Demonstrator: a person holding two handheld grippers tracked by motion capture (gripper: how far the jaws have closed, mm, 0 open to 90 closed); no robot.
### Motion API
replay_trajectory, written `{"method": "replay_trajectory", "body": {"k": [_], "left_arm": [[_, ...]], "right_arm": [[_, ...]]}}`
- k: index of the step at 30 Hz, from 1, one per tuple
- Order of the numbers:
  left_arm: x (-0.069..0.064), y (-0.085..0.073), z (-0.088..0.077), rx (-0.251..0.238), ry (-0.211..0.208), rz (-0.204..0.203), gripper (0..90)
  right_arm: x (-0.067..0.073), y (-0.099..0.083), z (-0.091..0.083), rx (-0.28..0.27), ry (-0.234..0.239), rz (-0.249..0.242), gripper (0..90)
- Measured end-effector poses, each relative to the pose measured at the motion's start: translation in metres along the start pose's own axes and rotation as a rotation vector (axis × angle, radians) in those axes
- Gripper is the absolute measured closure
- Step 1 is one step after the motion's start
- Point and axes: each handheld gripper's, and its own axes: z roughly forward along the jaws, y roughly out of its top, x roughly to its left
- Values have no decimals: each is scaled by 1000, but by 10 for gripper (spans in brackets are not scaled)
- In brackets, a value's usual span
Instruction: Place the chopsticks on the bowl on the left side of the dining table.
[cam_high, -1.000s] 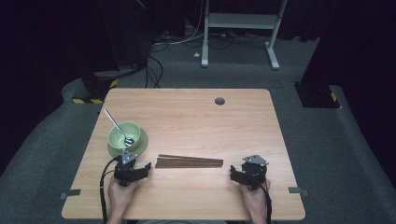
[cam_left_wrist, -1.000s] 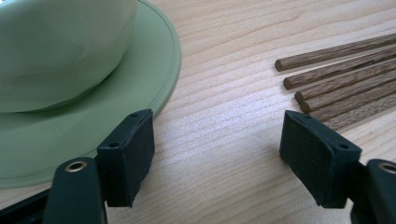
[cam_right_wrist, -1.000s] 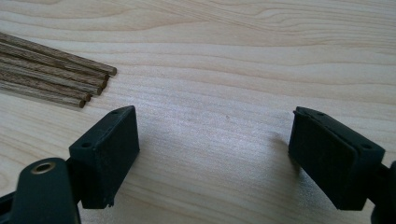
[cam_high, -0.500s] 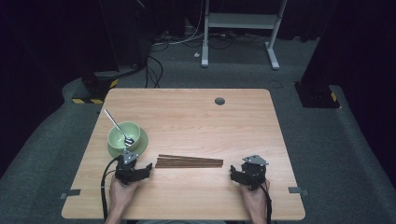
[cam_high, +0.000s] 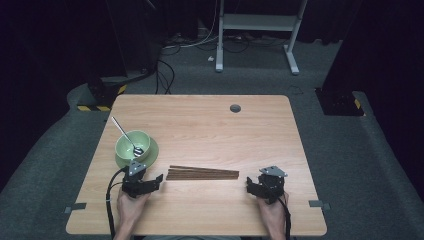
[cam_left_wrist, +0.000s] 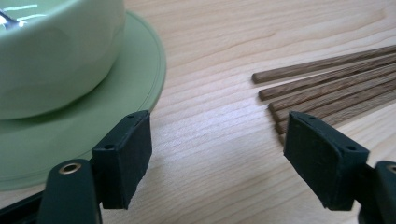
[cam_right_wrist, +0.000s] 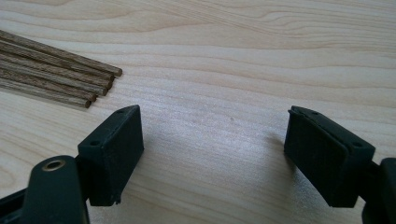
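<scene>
Sticks (cam_high: 202, 173) lying as a flat bundle mid-bench (cam_high: 210, 125), between left gripper (cam_high: 150, 182) and right gripper (cam_high: 255, 187), touched by neither. Jaws on both spread wide, holding nothing. Just beside the left gripper: green bowl (cam_high: 131, 145) on a saucer (cam_left_wrist: 140, 70), spoon (cam_high: 127, 137) inside. Probably light, stiff, thin and prone to rolling or splaying; best pinched across the bundle near an end, low against the wood.

The table (cam_high: 215, 130) is evenly and brightly lit from above while the floor around it falls into near darkness. In both gripper views the near claw pads blur softly, casting faint shadows on sharp wood grain; a small glare glints on the bowl (cam_left_wrist: 51, 51).
</scene>
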Motion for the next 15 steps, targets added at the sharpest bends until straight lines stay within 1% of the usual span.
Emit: {"method": "replay_trajectory", "body": {"k": [5,13,15], "left_arm": [[-1,3,-4,-5,5,6,251],[-4,2,-6,-14,-12,7,265],[-4,2,-6,-14,-23,9,269]], "right_arm": [[0,0,0,0,0,0,191],[0,0,0,0,1,-1,194],[0,0,0,-1,1,-3,198]]}}
